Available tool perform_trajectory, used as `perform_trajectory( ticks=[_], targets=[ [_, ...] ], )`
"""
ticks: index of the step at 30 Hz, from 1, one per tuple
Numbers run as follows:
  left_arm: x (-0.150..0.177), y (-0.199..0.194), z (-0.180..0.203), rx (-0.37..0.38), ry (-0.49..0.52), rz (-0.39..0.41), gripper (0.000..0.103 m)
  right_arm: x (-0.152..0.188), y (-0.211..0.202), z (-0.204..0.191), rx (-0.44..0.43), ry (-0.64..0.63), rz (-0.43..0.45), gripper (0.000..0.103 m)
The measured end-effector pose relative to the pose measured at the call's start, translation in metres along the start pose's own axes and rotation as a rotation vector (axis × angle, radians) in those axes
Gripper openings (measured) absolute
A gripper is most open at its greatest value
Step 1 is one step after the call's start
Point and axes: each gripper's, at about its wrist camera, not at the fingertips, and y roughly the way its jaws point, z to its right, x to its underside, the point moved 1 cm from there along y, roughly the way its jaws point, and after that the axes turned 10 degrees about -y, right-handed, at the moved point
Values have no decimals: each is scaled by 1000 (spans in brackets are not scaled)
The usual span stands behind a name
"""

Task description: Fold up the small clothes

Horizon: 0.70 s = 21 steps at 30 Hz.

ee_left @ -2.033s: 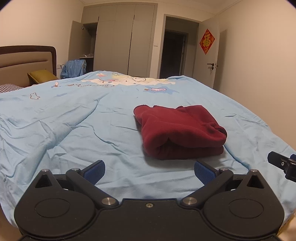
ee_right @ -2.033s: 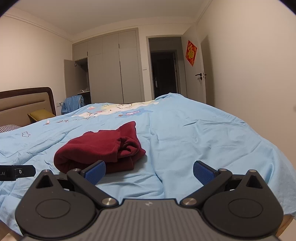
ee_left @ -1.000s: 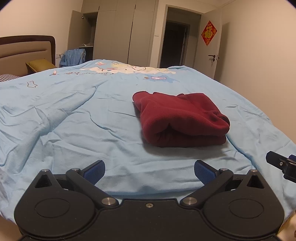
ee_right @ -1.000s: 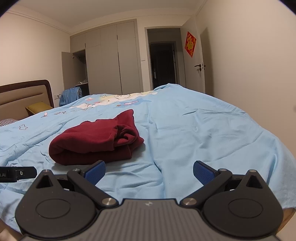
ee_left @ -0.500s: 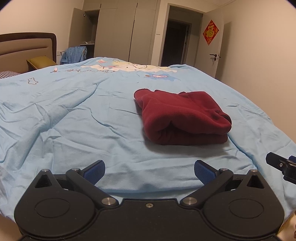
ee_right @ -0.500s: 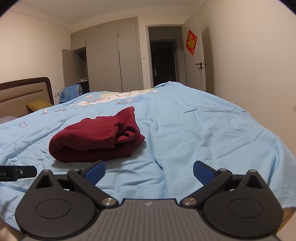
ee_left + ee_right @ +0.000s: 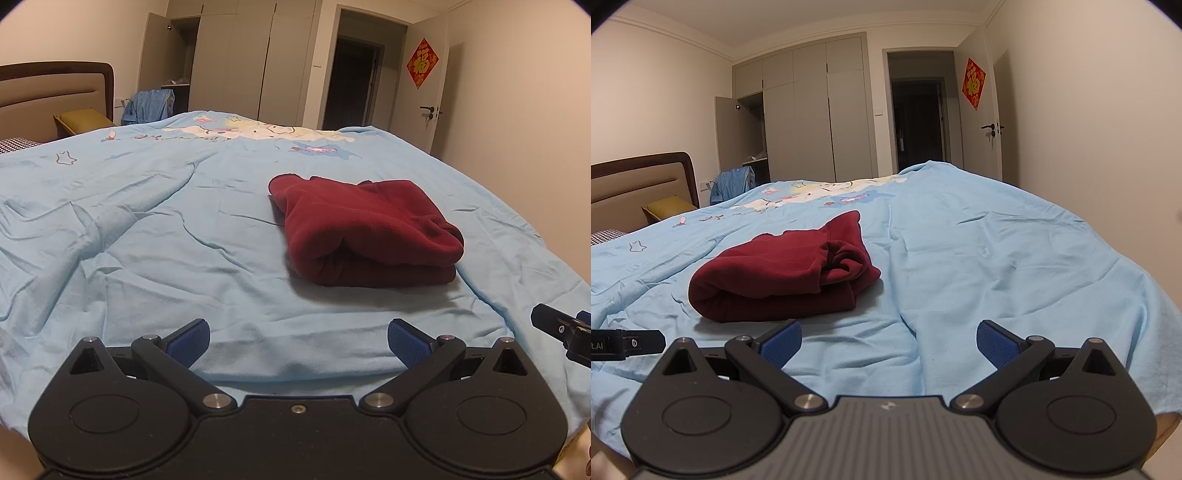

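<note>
Maroon fleece garment lies folded in a thick bundle on the light blue bed cover, toward the foot edge. Left gripper and right gripper hover short of it, jaws spread wide, holding nothing, neither touching the fleece.

**Open bed, one bundle in the way**

The bed lies bare and wide to the left and near the edge. The folded red garment is the only obstacle, right of centre. Far off stand a headboard and wardrobe.
</note>
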Motion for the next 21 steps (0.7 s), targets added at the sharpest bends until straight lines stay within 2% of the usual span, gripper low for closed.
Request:
perform_trajectory(
  ticks=[6,11,14,21],
  targets=[
    [1,3,0,-7,-5,-11,102,0,0,0,0,0,-1,103],
    [-1,6,4,-66,24,-40,102,3,3,0,-1,0,-7,103],
    [-1,6,5,-86,38,-32,102,4,4,0,-1,0,-12,103],
    [-4,7,6,-70,29,-29,102,4,8,1,-2,-2,-24,103]
  ],
)
